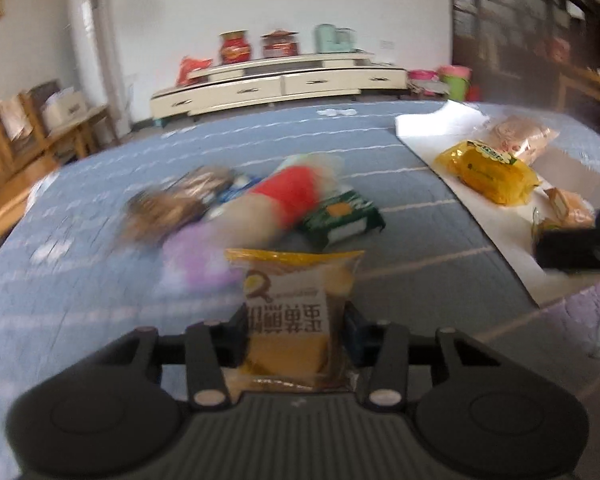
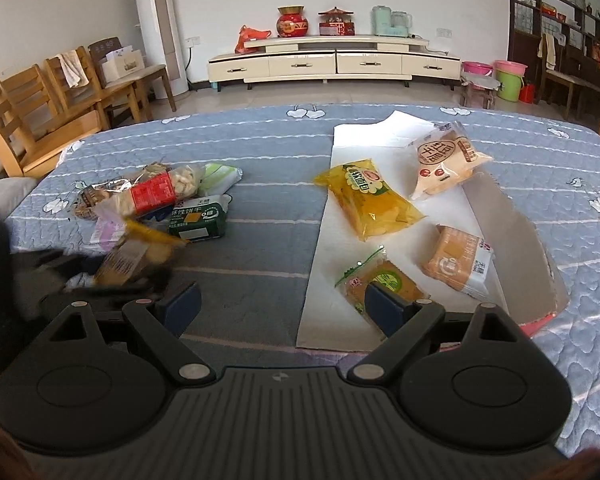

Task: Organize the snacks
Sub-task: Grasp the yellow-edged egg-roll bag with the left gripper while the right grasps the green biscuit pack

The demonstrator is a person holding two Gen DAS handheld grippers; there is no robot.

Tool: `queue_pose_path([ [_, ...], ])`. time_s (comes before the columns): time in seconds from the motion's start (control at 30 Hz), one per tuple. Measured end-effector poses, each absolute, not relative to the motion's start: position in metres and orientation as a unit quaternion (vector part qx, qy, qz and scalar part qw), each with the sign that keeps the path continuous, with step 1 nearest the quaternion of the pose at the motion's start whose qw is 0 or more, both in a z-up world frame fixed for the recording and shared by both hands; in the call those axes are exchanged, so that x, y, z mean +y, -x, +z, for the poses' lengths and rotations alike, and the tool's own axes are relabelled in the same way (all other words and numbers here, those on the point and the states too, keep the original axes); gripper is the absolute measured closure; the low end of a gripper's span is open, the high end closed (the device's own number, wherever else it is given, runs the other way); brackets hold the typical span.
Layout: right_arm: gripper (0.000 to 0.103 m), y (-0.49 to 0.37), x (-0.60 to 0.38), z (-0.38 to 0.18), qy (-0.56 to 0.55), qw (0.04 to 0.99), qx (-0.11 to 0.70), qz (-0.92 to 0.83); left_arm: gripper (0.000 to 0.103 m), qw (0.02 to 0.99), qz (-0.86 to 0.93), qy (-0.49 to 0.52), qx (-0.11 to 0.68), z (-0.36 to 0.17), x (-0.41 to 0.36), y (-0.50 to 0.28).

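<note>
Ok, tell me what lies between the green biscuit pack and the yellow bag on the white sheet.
Nothing: in the right wrist view only bare blue quilt separates the green biscuit pack from the yellow bag.

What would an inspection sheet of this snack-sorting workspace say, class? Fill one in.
Surface: blue quilted tablecloth, with white flattened box on it.
Job's things: four snack packs on the box, including yellow bag; unsorted pile on cloth.
Clutter: nothing seen.
Grippers: left hand-held gripper shut on cake packet; right hand-held gripper open, empty.
Cables: nothing seen.
Surroundings: TV cabinet, wooden chairs, buckets.
</note>
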State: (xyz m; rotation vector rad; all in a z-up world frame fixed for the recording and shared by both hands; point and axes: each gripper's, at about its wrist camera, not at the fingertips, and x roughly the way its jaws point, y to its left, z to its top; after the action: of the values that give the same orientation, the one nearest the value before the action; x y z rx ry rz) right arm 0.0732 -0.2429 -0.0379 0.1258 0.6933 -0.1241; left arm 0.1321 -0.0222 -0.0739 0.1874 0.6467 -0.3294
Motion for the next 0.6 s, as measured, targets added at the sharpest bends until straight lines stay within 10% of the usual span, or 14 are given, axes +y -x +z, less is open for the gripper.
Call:
queue_pose_path([
  [0.6, 0.000, -0.211, -0.199, -0.081, -0.037, 0.914, 0.403, 0.019, 0.055, 0.948, -0.058, -0.047, 0.309, -0.079, 0.053, -0.101],
])
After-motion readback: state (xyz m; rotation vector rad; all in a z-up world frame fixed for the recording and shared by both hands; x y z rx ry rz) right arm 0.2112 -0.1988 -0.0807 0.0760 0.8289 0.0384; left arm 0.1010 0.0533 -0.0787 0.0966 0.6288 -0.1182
